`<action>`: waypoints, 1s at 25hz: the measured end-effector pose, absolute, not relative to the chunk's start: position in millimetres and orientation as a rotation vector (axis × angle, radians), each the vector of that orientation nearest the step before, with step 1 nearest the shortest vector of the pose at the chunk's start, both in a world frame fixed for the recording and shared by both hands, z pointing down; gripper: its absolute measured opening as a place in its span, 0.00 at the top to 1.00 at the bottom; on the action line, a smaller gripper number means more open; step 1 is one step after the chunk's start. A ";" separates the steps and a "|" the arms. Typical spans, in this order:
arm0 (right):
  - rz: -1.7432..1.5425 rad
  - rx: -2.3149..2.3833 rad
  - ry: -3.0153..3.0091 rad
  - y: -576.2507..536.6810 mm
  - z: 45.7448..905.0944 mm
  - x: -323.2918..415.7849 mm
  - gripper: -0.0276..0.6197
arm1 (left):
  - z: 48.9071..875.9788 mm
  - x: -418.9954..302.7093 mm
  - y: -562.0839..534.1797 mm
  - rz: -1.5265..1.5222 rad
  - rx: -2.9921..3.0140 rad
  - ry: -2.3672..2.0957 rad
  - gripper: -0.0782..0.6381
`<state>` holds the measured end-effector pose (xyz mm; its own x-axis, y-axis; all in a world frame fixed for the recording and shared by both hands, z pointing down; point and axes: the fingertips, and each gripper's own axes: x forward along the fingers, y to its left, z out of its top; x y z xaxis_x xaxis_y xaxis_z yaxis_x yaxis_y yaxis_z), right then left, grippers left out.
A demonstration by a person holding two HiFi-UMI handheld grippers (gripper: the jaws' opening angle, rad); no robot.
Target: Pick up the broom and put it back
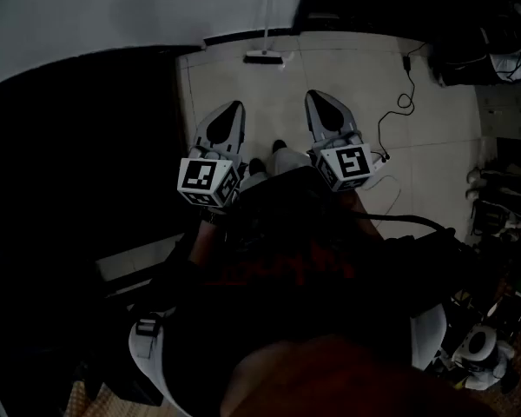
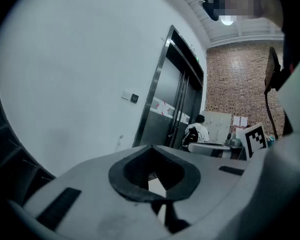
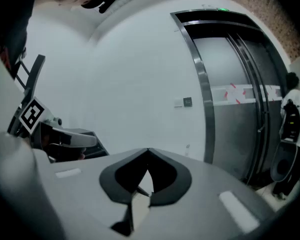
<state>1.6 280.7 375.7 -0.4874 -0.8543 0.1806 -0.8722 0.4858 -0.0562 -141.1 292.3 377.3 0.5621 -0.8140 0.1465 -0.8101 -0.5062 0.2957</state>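
The broom (image 1: 264, 57) stands on the tiled floor at the far wall, its dark head on the ground and its pale handle rising up the white wall. Both grippers are held side by side above the floor, pointing toward it and well short of it. The left gripper (image 1: 232, 111) has its jaws together with nothing between them, as the left gripper view (image 2: 151, 148) also shows. To its right, the right gripper (image 1: 319, 101) is shut and empty too, its tips meeting in the right gripper view (image 3: 148, 150).
A black cable (image 1: 398, 104) trails over the tiles at the right. Dark bags and clutter (image 1: 491, 50) fill the far right corner, and a large dark mass (image 1: 78, 155) lies at the left. Metal lift doors (image 3: 240, 109) are set in the wall, with a person (image 2: 196, 131) beyond.
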 end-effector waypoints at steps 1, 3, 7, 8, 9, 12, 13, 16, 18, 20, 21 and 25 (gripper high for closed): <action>0.221 1.525 -2.591 276.5 377.0 5.3 0.96 | 378.2 -138.4 288.9 -0.012 2.465 -1.331 0.88; 0.233 1.533 -2.591 267.4 378.5 10.5 0.96 | 380.4 -133.1 281.2 -0.002 2.460 -1.329 0.88; 0.299 1.529 -2.589 239.7 385.7 17.4 0.96 | 382.9 -121.5 254.0 0.006 2.478 -1.324 0.88; 0.299 1.534 -2.589 229.8 389.4 21.5 0.96 | 381.3 -118.3 245.5 -0.001 2.487 -1.323 0.88; 0.293 1.534 -2.597 219.6 392.9 25.1 0.96 | 379.4 -115.3 237.0 -0.006 2.496 -1.325 0.88; 0.285 1.531 -2.633 182.5 396.2 30.5 0.96 | 378.1 -109.4 207.5 0.010 2.503 -1.351 0.88; 0.281 1.533 -2.658 165.8 395.6 31.6 0.96 | 379.7 -107.4 193.8 0.020 2.498 -1.358 0.88; 0.258 1.524 -2.715 109.1 395.3 40.3 0.96 | 378.6 -94.4 142.0 0.012 2.538 -1.353 0.88; 0.246 1.506 -2.725 69.6 394.3 51.0 0.96 | 371.0 -78.9 104.6 0.018 2.568 -1.354 0.88; 0.272 1.484 -2.738 33.2 395.3 59.4 0.95 | 364.7 -66.9 70.6 0.050 2.560 -1.371 0.88; 0.294 1.475 -2.745 17.7 396.7 62.6 0.95 | 362.3 -62.6 55.7 0.062 2.545 -1.383 0.88; 0.339 1.442 -2.770 -29.1 401.1 71.0 0.95 | 366.0 -51.6 13.4 0.076 2.473 -1.413 0.88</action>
<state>71.0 -29.1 401.1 -0.5786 -0.8095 0.0994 -0.8096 0.5553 -0.1901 -51.6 13.4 366.0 0.5172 -0.8349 0.1886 -0.8503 -0.4760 0.2247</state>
